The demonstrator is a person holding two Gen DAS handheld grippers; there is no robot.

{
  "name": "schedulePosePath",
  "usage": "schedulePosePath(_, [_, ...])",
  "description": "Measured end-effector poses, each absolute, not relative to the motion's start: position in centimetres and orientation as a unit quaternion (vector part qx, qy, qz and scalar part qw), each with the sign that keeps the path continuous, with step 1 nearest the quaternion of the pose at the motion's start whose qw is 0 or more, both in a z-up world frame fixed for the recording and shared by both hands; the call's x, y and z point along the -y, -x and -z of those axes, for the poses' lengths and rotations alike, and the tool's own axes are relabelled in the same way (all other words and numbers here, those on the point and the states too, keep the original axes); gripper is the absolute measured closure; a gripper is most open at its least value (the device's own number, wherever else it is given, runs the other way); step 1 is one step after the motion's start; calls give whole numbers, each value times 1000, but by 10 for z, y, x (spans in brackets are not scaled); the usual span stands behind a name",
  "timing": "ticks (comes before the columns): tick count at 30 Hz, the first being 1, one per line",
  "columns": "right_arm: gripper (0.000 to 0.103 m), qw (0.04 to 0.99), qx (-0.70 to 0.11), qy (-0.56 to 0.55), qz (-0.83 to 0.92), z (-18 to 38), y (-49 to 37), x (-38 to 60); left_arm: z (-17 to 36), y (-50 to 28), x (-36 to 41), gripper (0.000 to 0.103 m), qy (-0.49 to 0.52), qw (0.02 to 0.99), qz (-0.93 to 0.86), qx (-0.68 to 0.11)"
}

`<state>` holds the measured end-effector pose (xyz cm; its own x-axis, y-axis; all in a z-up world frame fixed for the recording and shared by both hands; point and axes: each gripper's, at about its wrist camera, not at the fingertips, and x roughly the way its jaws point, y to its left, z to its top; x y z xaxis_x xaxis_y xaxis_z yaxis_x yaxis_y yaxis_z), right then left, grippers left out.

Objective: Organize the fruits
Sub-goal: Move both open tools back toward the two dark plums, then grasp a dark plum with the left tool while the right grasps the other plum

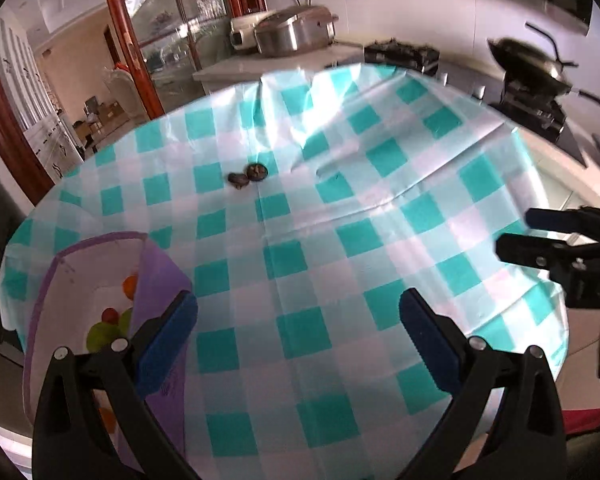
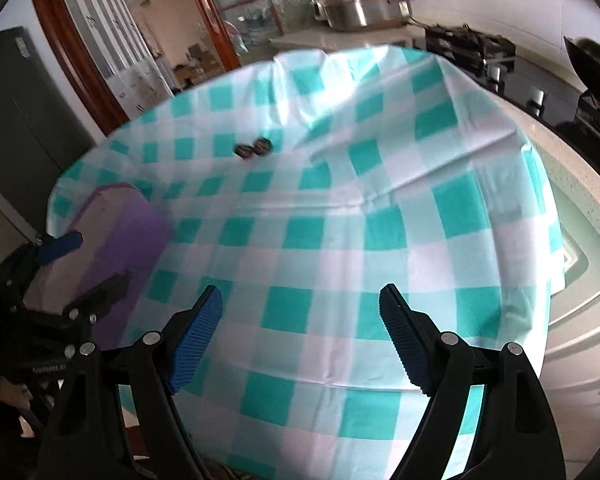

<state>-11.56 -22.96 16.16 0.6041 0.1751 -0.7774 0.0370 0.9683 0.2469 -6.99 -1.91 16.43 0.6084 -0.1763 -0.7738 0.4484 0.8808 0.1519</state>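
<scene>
A purple fabric basket (image 1: 156,280) stands at the left edge of the table and holds several fruits: an orange one (image 1: 131,286), a red one (image 1: 110,315) and a green one (image 1: 99,338). Two small dark brown round fruits (image 1: 247,175) lie side by side far out on the checked cloth, also seen as the dark fruits (image 2: 253,147). My left gripper (image 1: 298,340) hangs wide open beside the basket with nothing between its pads. My right gripper (image 2: 300,336) is open over bare cloth, empty. The right gripper (image 1: 524,234) shows at the right edge, the left gripper (image 2: 84,268) against the basket (image 2: 132,232).
A teal and white checked cloth (image 1: 340,240) covers the round table. Behind it runs a counter with a silver cooker (image 1: 292,32), a gas stove (image 1: 400,54) and a wok (image 1: 528,64). A wood-framed glass door (image 1: 160,40) stands at the back left.
</scene>
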Motion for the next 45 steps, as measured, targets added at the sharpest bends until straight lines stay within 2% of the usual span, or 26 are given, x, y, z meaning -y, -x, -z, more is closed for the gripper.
schedulePosePath(7, [24,871,-482,-91,-15,-134,59,232,-115,3,29,2,-189,860,174,-441])
schedulePosePath(13, [25,852,-520,-30,-46,-91,-41,195,-82,-55,22,2,-175,855,156,-463])
schedulePosePath(18, [39,851,-517,21,-90,-60,-134,157,-65,-80,8,2,-131,858,148,-473])
schedulePosePath(24, [47,857,-500,56,-109,-29,-219,129,-42,-100,-8,2,-103,848,138,-501])
schedulePosePath(35, [48,872,-453,114,-144,-18,-282,102,-29,-129,0,2,-104,838,154,-514])
schedulePosePath(37, [52,876,-444,117,-147,-19,-286,101,-29,-136,0,2,-100,838,151,-515])
schedulePosePath(39, [63,879,-437,119,-148,-20,-285,101,-29,-147,2,2,-90,838,146,-518])
schedulePosePath(43, [63,885,-425,125,-147,-24,-278,109,-23,-171,8,2,-86,839,118,-524])
schedulePosePath(45, [63,894,-420,90,-129,-33,-271,128,-22,-181,11,2,-81,843,102,-522])
